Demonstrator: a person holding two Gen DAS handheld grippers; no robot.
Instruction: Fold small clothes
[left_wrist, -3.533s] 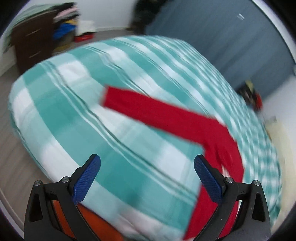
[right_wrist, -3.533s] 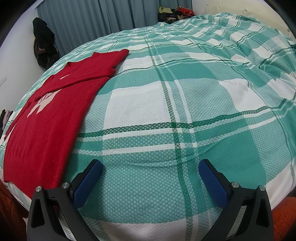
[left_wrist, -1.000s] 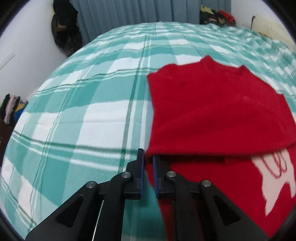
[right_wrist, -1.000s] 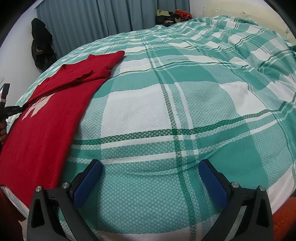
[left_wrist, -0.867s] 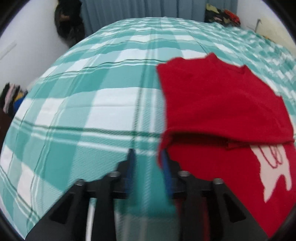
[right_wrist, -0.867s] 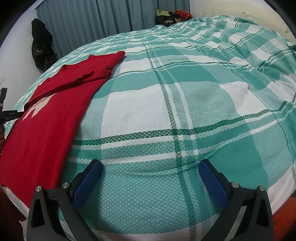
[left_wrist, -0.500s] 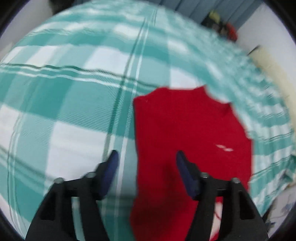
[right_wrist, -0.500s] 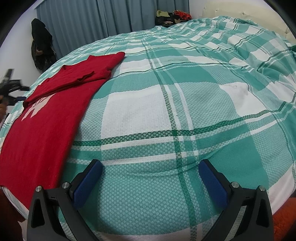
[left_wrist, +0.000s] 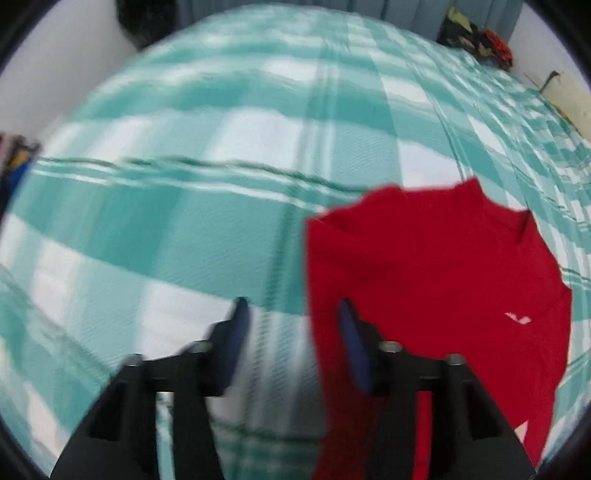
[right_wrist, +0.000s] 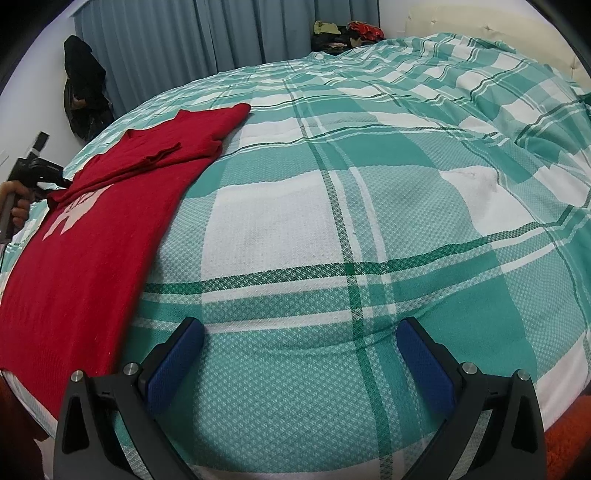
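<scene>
Plaid bed (right_wrist: 369, 206), right view alone shows sweater's (right_wrist: 74, 258) white motif

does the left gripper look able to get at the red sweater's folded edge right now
Probably yes. The left gripper is open just above the red sweater, its jaws having just narrowed a little, and only bare plaid bedspread lies beside that near edge.

A teal-and-white plaid bedspread (right_wrist: 369, 206) covers the bed, with grey-blue curtains (right_wrist: 177, 37) behind, a dark garment (right_wrist: 83, 85) hanging at the wall, heaped clothes (right_wrist: 347, 31) and a cream tufted headboard (right_wrist: 480, 20) beyond.
</scene>
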